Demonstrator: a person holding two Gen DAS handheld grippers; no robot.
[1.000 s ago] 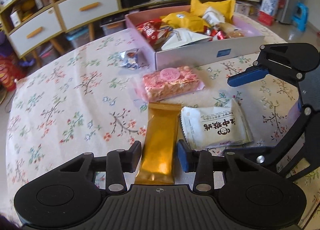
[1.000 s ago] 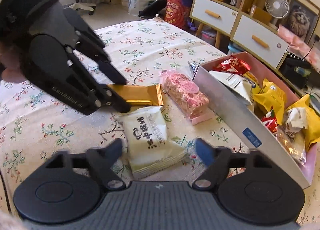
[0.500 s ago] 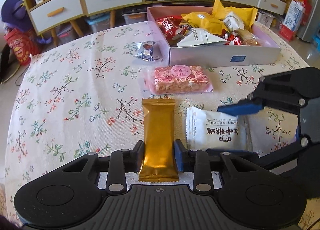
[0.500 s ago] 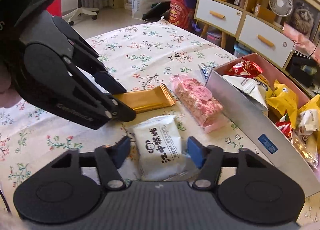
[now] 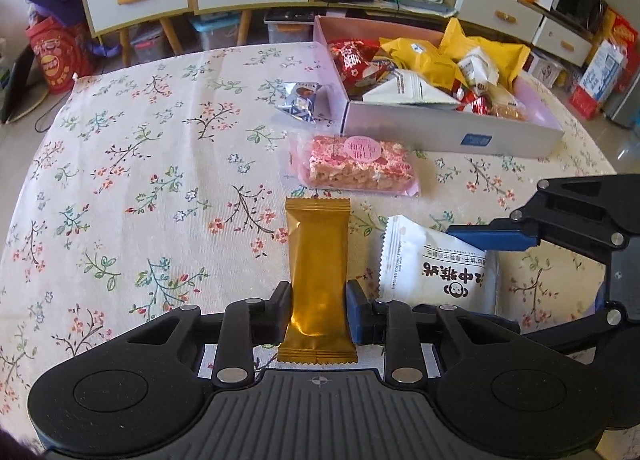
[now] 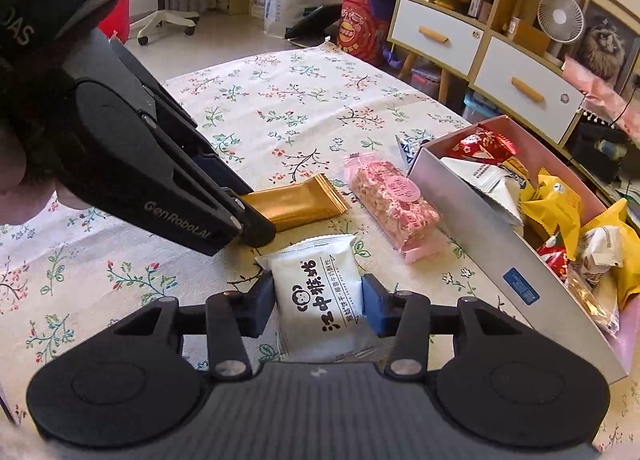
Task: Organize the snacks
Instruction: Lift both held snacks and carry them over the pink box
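Gold bar and white packet, each pinched in a claw

Gold-wrapped bar (image 5: 318,280) sits clamped near its lower end between the pads of the left claw (image 5: 319,312); the right claw (image 6: 318,300) is closing, its pads against both sides of the white packet (image 6: 320,292). Both snacks lie on the floral worktop (image 5: 160,179), side by side. Beyond them lies a pink crispy bar (image 5: 356,165), then a small blue-and-silver wrapper (image 5: 300,101) just beside the snack-filled box (image 5: 452,135)
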